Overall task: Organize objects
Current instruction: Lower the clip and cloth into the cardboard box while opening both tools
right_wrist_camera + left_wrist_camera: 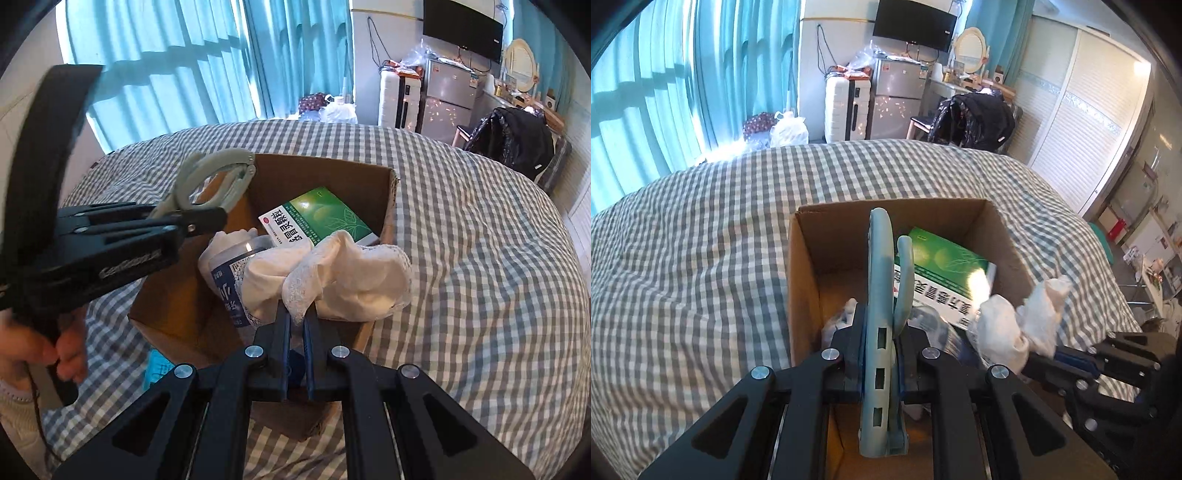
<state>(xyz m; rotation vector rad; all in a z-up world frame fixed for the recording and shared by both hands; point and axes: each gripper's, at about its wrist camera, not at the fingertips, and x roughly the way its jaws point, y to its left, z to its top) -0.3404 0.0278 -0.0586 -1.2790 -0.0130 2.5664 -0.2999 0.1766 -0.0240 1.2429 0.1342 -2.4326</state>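
Note:
An open cardboard box [805,258] [388,192] sits on the checked bed. In it lie a green and white medicine box [945,266] [317,216] and a clear jar with a blue label [229,269]. My left gripper [882,332] [207,218] is shut on pale grey-blue folding scissors [881,280] [214,177], held above the box's left side. My right gripper [297,314] [1039,356] is shut on a white lace-edged cloth [343,273] [1015,317], held over the box's near right part.
The grey and white checked bedspread [701,229] [480,258] surrounds the box. Beyond the bed are teal curtains [665,92], a white suitcase [846,107], a small fridge [897,99], a chair with a black jacket [975,118] and a wardrobe [1082,122].

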